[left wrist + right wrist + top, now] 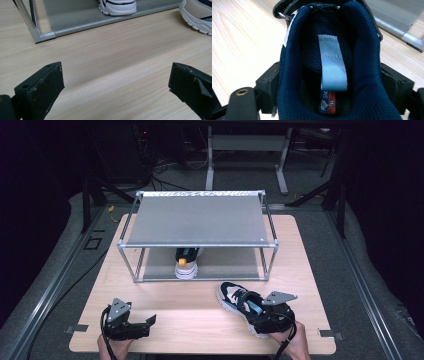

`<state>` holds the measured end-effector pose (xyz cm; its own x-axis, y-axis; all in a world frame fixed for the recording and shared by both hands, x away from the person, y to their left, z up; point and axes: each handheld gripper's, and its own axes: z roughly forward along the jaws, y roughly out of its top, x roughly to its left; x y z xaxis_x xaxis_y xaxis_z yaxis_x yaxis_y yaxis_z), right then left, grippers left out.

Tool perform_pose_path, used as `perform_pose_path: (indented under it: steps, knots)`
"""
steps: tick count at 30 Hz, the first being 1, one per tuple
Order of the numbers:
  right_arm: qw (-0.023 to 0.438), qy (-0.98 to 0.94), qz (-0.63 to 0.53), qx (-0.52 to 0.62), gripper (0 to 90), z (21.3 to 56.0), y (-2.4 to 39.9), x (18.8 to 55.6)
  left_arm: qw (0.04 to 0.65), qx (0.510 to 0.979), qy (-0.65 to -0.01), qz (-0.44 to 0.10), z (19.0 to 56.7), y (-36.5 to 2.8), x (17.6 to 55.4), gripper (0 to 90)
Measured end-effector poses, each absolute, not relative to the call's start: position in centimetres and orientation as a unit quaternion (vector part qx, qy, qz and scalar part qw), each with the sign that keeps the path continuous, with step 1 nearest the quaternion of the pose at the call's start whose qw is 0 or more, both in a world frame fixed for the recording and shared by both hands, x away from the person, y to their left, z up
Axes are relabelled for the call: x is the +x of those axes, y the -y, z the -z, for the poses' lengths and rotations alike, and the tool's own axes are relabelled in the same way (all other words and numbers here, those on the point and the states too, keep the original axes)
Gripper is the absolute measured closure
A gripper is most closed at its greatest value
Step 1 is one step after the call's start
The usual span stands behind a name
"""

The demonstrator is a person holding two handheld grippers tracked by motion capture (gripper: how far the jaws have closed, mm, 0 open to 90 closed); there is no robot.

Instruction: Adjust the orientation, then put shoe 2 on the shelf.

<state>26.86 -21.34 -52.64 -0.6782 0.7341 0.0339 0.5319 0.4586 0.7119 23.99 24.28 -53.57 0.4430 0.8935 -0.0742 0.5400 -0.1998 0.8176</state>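
Your right claw (262,317) clamps heel of sneaker (240,304), which lies on worktop (190,320) just front-right of shoe rack (197,217). Second sneaker (186,265) sits on rack's lower shelf. Your left claw (142,322) wide, holding nothing, near front-left edge. Right claw view adds navy lining, light-blue pull tab (332,62).

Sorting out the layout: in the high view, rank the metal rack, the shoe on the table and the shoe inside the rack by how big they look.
1. Metal rack.
2. Shoe on the table.
3. Shoe inside the rack, though the top shelf hides part of it and it sits farther away, so it's likely the same size.
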Motion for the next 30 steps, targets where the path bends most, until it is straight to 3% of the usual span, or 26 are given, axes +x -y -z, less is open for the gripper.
perform_pose_path:
  steps: [12, 30]
  knots:
    - [0.16, -0.83, -0.376, 0.38, 31.7, 52.7, 21.4, 26.1, 0.408, 0.747, -0.478, -0.217, 53.4, -24.1, 24.1, 0.0]
    - [0.192, -0.813, -0.393, 0.384, 31.0, 49.9, 21.0, 25.3, 0.405, 0.748, -0.477, -0.222, 52.7, -23.7, 24.0, 0.0]
